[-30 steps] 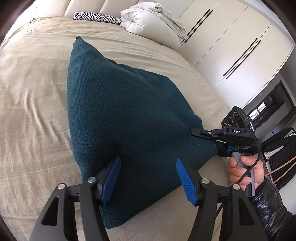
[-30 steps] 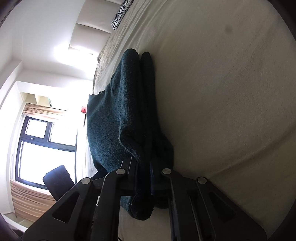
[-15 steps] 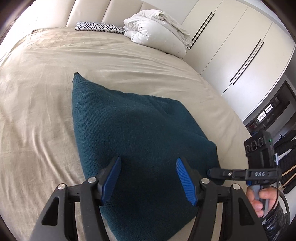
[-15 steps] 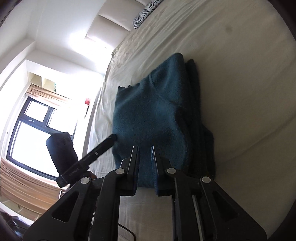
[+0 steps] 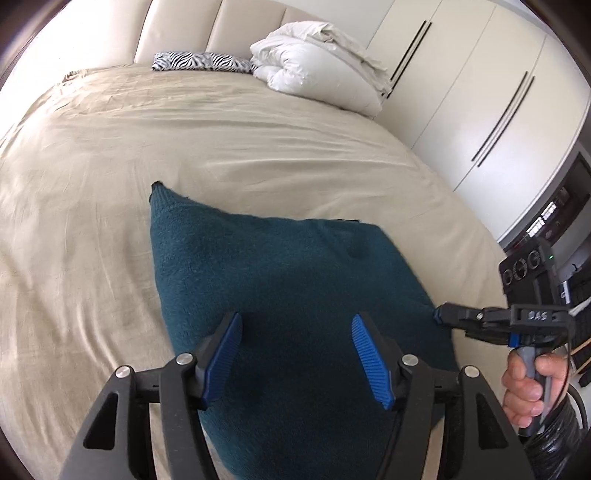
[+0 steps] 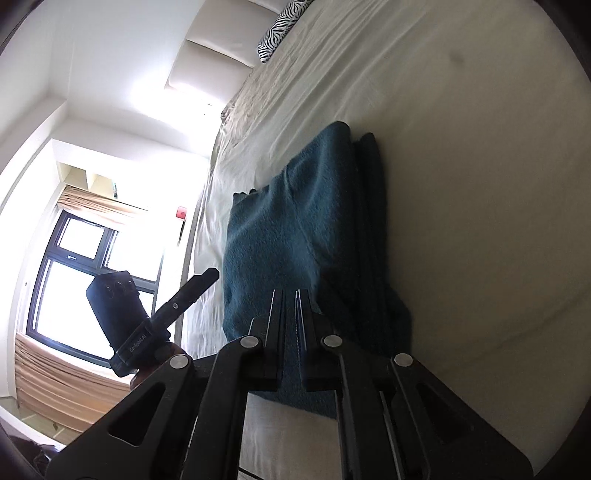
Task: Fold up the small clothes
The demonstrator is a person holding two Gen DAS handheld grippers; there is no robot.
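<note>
Lying folded on the beige bed (image 5: 258, 147), teal sweater (image 5: 295, 280). Hovering above it, left gripper (image 5: 295, 354), jaws spread wide, empty. At its edge, right gripper (image 6: 290, 306), jaws nearly together, gripping nothing.

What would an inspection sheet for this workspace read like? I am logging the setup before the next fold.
Surface: beige bed sheet, wrinkled, covering the whole bed.
Job's things: dark teal knitted garment, folded in layers, lying on the sheet.
Clutter: white bundled duvet and zebra-print pillow at the headboard, apart from the garment.
Grippers: left gripper open above the garment; right gripper nearly closed at the garment's edge, with no cloth visible between its fingers.
Cables: black cable by the person's hand.
Surroundings: cream wardrobe doors, padded headboard, window with curtains.
</note>
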